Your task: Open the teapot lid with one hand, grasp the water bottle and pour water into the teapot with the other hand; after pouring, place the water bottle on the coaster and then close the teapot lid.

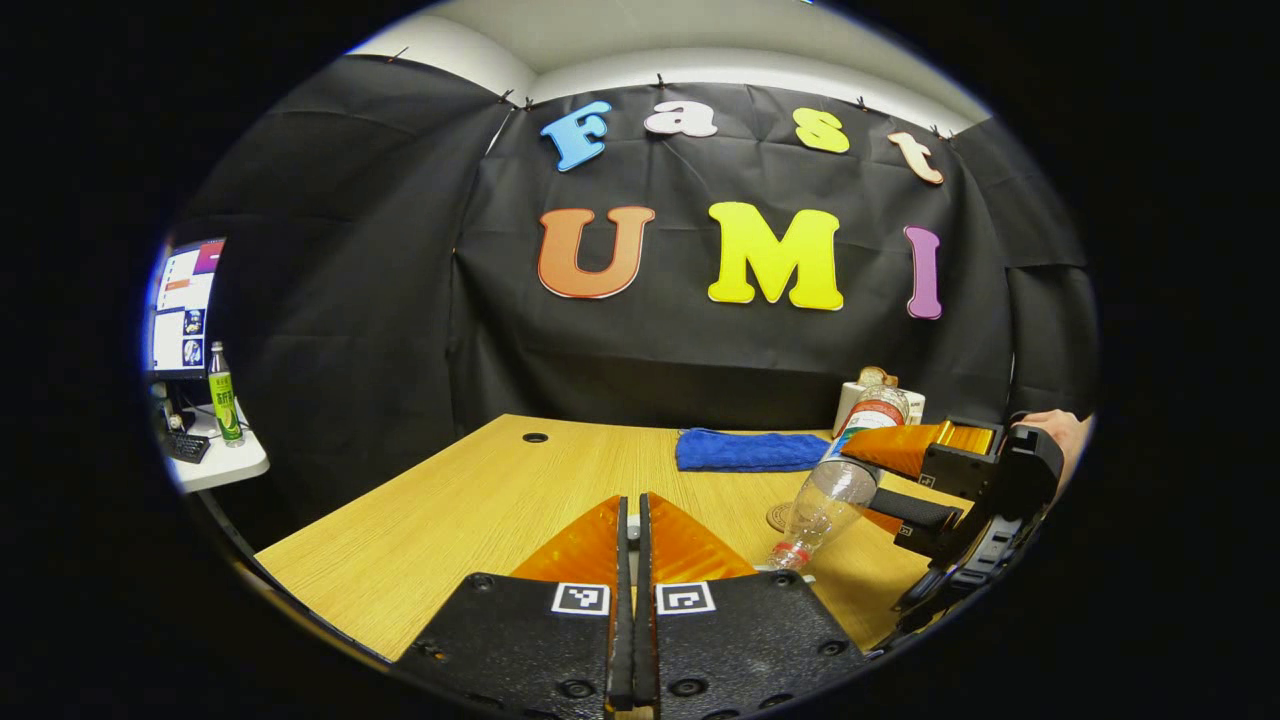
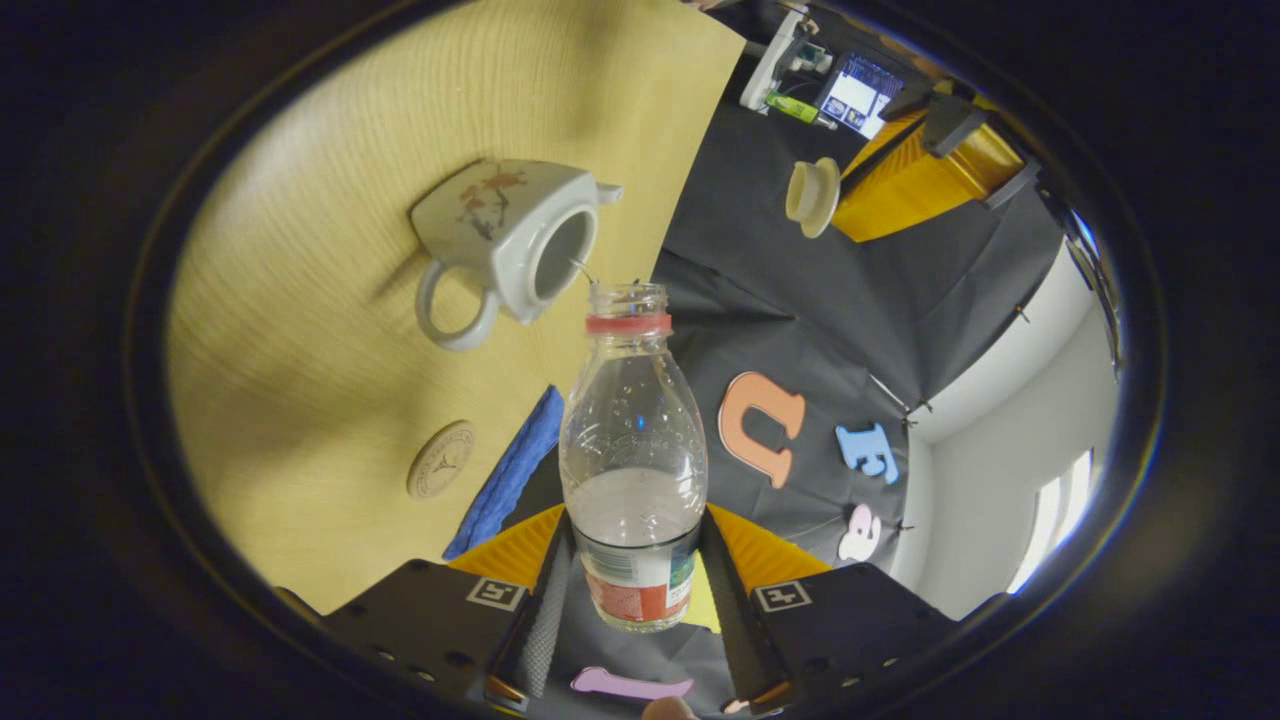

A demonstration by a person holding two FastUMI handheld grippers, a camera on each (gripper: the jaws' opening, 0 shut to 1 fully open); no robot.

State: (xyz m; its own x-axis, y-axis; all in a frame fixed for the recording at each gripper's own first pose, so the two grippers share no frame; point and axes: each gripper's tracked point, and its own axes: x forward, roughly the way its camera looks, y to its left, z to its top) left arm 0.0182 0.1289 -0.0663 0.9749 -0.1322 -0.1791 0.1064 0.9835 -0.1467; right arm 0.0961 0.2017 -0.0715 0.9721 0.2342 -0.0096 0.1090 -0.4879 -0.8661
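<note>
In the right gripper view my right gripper [image 2: 632, 535] is shut on the lower body of a clear water bottle [image 2: 632, 440] with a red neck ring. The bottle is tilted, and a thin stream runs from its mouth toward the open white teapot [image 2: 510, 245] on the wooden table. Farther off, my left gripper [image 2: 838, 195] holds the white teapot lid [image 2: 812, 195] up and away from the pot. The round coaster [image 2: 440, 460] lies bare on the table. In the left gripper view my left gripper [image 1: 631, 500] shows its jaws pressed together. The right gripper [image 1: 865, 478] tips the bottle [image 1: 835, 485] neck down.
A blue cloth [image 1: 750, 450] lies at the back of the table [image 1: 450, 520], near the coaster [image 1: 778, 517]. A white container [image 1: 850, 400] stands behind the bottle. A side desk at the left carries a monitor [image 1: 185, 310] and a green bottle [image 1: 224, 395].
</note>
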